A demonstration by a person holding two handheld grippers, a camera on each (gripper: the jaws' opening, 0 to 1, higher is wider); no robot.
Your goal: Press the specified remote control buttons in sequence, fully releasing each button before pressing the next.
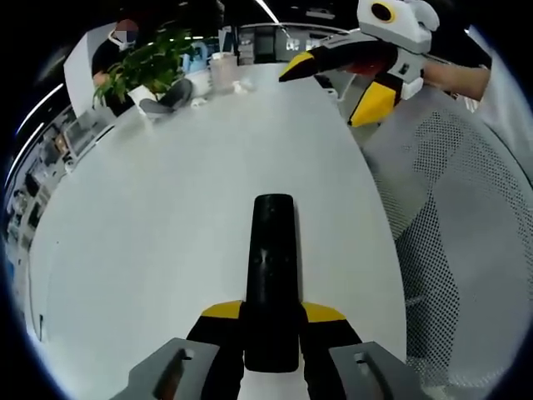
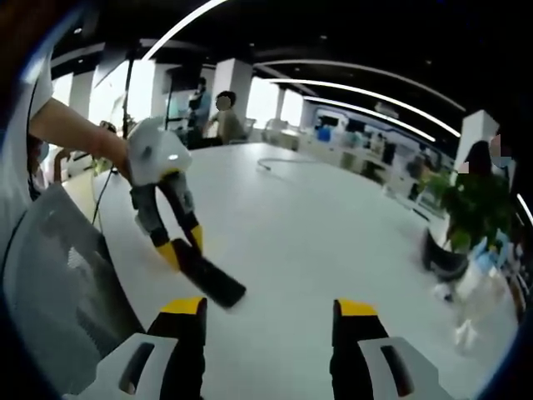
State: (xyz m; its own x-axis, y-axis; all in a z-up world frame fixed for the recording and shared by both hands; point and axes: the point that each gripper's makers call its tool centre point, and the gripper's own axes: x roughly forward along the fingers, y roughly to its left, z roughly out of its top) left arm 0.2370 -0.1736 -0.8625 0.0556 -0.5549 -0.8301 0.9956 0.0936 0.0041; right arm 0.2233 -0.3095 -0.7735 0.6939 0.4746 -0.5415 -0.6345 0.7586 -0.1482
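Observation:
A long black remote control (image 1: 271,267) lies on the white table (image 1: 158,208), pointing away from me. My left gripper (image 1: 272,321) is shut on its near end, one yellow-tipped jaw on each side. In the right gripper view the same remote (image 2: 210,282) sticks out from the left gripper (image 2: 185,246), held by a person's hand at the left. My right gripper (image 2: 270,308) is open, its jaws wide apart with nothing between them, hovering above the table (image 2: 333,233) short of the remote. From the left gripper view the right gripper (image 1: 333,83) hangs at the upper right.
A grey mesh chair (image 1: 466,208) stands along the table's edge, also seen as the chair (image 2: 58,283) at lower left. A potted plant (image 1: 146,67), a cup (image 1: 222,71) and a grey object (image 1: 166,96) sit at the far end. A cable (image 2: 279,160) lies on the table.

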